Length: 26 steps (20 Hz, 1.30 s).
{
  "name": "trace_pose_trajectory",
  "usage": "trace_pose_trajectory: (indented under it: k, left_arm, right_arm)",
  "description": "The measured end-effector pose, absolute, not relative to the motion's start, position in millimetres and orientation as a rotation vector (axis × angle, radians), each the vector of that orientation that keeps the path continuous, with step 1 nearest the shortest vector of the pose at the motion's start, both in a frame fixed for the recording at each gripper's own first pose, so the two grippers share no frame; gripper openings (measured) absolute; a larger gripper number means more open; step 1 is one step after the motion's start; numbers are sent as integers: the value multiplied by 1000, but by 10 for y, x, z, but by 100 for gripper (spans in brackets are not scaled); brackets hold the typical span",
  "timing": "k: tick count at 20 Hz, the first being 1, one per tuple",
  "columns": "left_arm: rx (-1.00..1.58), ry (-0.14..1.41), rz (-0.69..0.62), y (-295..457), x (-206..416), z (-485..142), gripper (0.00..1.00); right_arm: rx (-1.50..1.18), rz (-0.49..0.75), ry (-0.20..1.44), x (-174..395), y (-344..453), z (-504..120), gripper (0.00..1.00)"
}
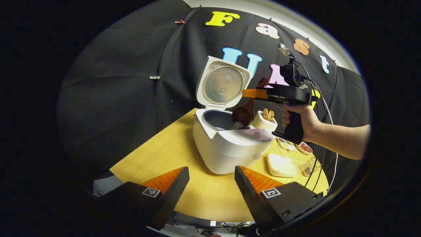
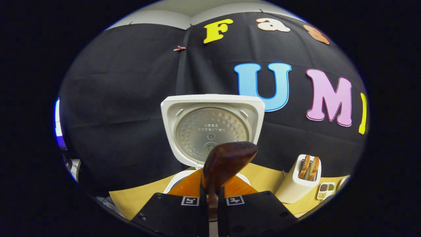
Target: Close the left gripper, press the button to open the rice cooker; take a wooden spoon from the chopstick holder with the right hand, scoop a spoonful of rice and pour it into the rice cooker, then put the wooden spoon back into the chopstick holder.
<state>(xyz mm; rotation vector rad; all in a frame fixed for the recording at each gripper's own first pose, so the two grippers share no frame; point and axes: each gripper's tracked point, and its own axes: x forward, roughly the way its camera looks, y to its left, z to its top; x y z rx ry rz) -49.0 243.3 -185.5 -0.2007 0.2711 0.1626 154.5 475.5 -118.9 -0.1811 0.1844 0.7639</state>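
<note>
Tipping the wooden spoon (image 1: 244,113) over the open rice cooker (image 1: 227,144), we clamp its handle between the right gripper (image 2: 212,197) fingers while rice spills into the pot. Our left gripper (image 1: 210,184) hangs wide and empty above the table (image 1: 158,151); the chopstick holder (image 1: 264,122) stands just beside the cooker.
</note>
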Motion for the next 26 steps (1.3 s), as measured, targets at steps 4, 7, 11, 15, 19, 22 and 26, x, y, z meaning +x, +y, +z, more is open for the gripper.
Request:
trace_pose_trajectory:
  k: [4,7,11,15,19,22,26]
  left_arm:
    - [-203,279,165,2423,-499,-1897,96]
    - [-197,288,168,2418,-492,-1918,96]
    - [-193,286,170,2415,-503,-1899,96]
    - [-197,280,142,2264,-539,-1885,96]
    - [-179,274,91,2017,-402,-1780,96]
    - [-152,262,53,1786,-307,-1691,96]
    - [-144,249,17,1448,-153,-1594,96]
  right_arm:
    - [-325,829,164,1382,4815,-1354,14]
    - [-318,841,162,1334,4846,-1351,15]
    - [-235,801,180,1369,4786,-1233,14]
    - [-131,745,147,1455,4614,-892,14]
    - [-45,698,106,1482,4246,-508,14]
    - [-19,676,94,1471,3847,-302,14]
    - [10,593,71,1506,3063,-74,15]
